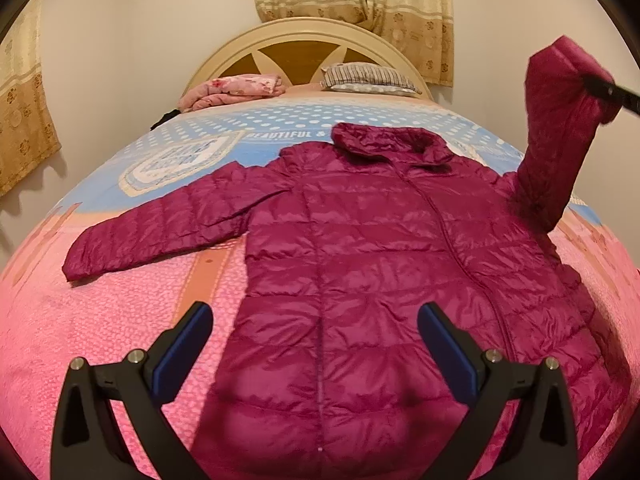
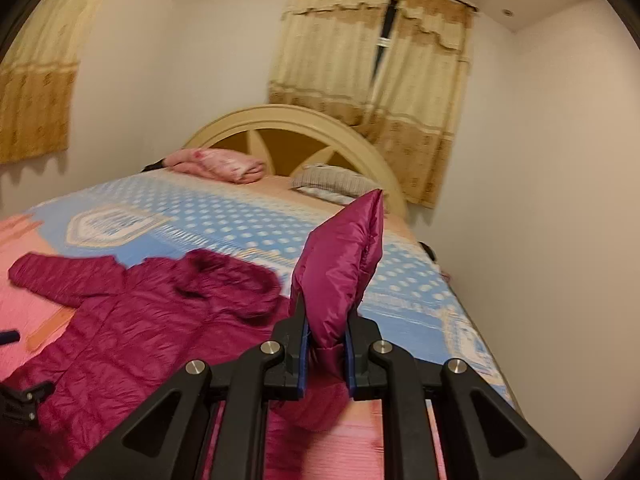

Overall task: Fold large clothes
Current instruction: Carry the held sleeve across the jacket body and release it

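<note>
Jacket spread on bed, one sleeve raised.
The magenta puffer jacket (image 1: 360, 248) lies flat on the bed (image 1: 100, 320). The right hand-held gripper (image 2: 326, 344) is clenched on its sleeve cuff (image 2: 340, 264); the left hand-held gripper (image 1: 316, 344) hovers released above the hem. A folded pink blanket (image 1: 236, 88) and striped pillow (image 1: 368, 76) occupy the headboard (image 1: 304, 32) end.

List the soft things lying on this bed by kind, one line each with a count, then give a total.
Magenta puffer jacket: 1
Folded pink floral blanket: 1
Striped pillow: 1
Total: 3
</note>
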